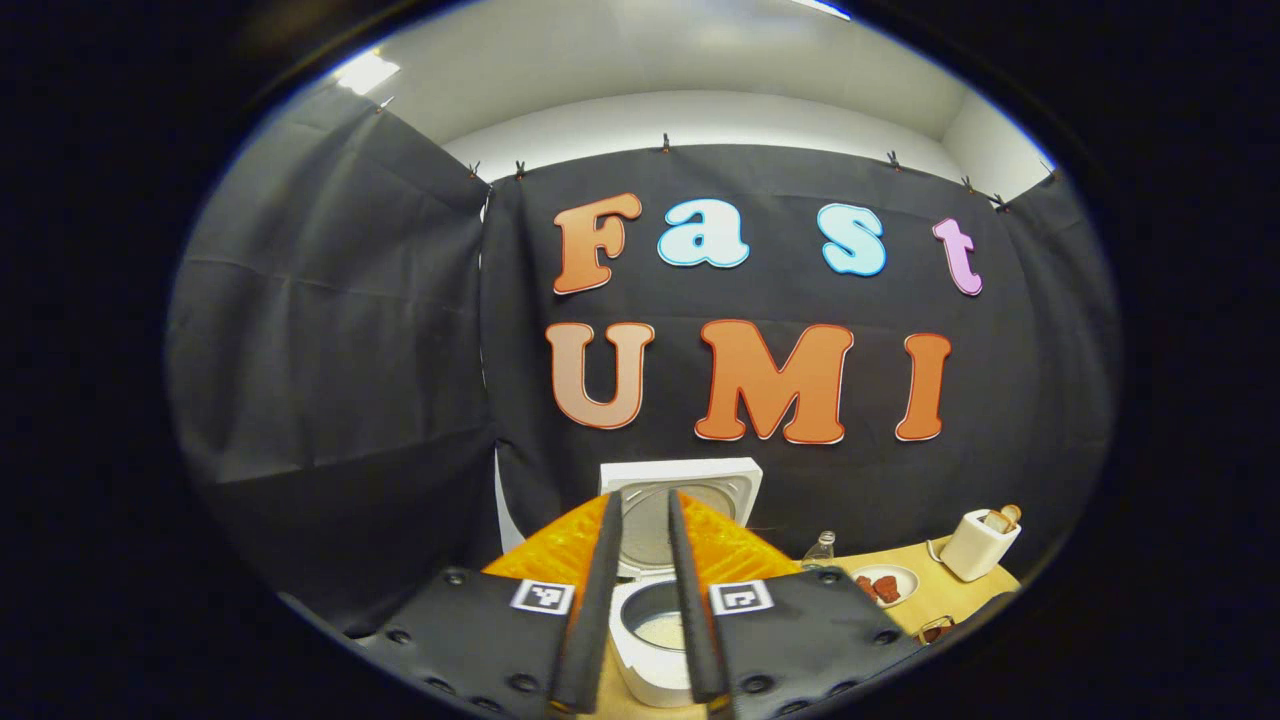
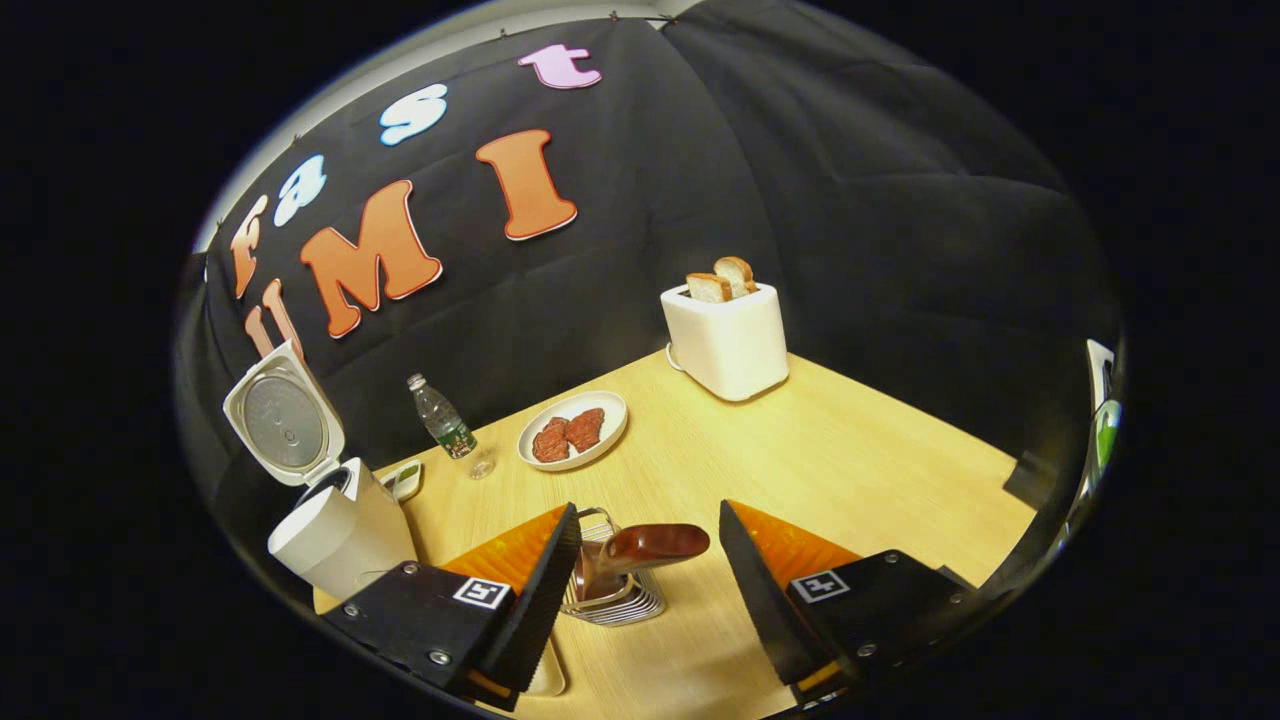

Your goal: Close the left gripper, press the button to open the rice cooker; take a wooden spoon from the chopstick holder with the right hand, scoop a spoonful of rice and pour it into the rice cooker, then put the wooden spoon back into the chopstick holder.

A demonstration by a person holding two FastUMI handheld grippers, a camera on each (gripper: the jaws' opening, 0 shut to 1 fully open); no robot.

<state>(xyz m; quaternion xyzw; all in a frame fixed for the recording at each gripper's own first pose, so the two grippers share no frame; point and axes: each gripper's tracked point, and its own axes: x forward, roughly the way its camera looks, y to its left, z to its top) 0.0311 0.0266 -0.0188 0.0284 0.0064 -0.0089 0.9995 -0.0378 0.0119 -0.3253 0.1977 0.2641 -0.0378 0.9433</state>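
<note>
One step looks finished to me: the rice cooker (image 2: 335, 535) stands at the table's (image 2: 850, 450) left end with its lid (image 2: 283, 418) swung up, and in the left gripper view I look past my fingers into its open pot (image 1: 655, 625), where something pale lies at the bottom, though I cannot tell whether that is rice already poured. My left gripper (image 1: 640, 600) hangs just in front of the cooker with its fingers drawn near each other but a narrow gap between them, clamping nothing. My right gripper (image 2: 645, 575) is spread wide, jaws on either side of the wire chopstick holder (image 2: 612, 590), from which the wooden spoon (image 2: 640, 548) sticks up with its dark handle leaning toward the right finger; neither finger touches it yet. So I judge the spoon has either not been taken or is back in place; from here I cannot say which.
</note>
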